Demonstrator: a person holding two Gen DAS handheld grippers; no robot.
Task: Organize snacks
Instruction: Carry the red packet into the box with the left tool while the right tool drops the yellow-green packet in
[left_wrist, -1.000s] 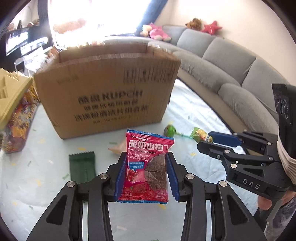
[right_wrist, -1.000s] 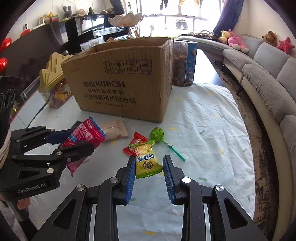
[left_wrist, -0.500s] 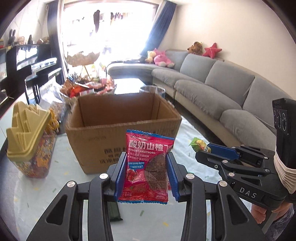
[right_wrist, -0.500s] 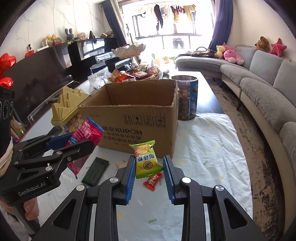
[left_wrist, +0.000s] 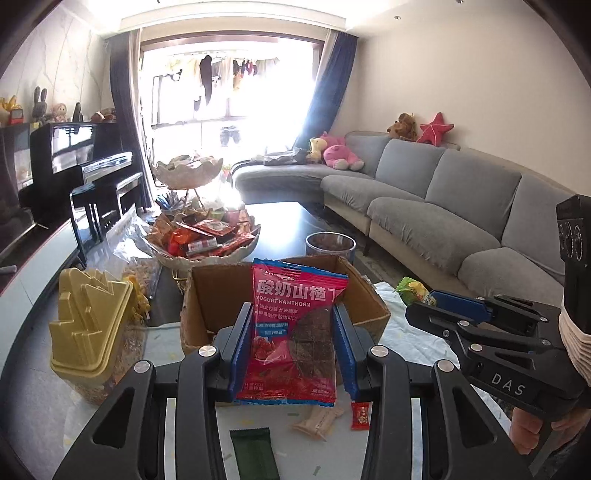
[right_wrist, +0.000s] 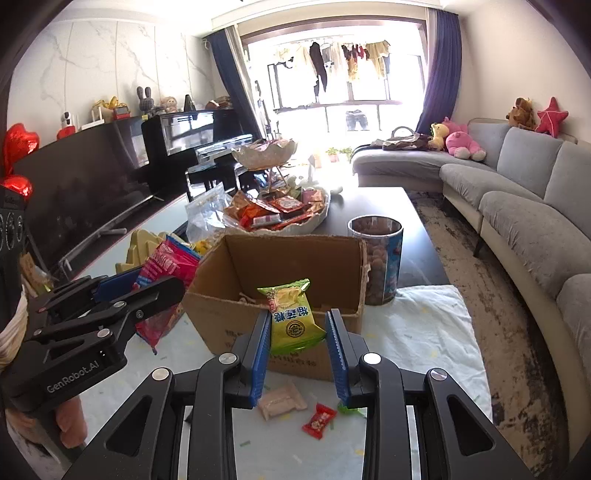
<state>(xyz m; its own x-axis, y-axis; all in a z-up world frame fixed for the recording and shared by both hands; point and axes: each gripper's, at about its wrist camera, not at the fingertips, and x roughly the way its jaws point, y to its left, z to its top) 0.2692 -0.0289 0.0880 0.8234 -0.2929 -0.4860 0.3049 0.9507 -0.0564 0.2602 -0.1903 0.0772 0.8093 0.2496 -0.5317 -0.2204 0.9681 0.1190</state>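
Living-room table, cardboard box (left_wrist: 284, 299) beyond, left hand-held gripper (left_wrist: 291, 354) clamping hawthorn packet (left_wrist: 295, 332), right hand-held gripper (right_wrist: 297, 350) clamping yellow-green packet (right_wrist: 291, 317).

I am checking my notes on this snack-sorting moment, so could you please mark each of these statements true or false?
1. The left gripper holds a red yogurt hawthorn packet. True.
2. The right gripper has nothing between its fingers. False: it grips a yellow-green snack packet.
3. The cardboard box is closed. False: it is open at the top.
4. A small red candy lies on the table in front of the box. True.
5. The two-tier snack stand sits inside the box. False: it stands on the table behind the box.
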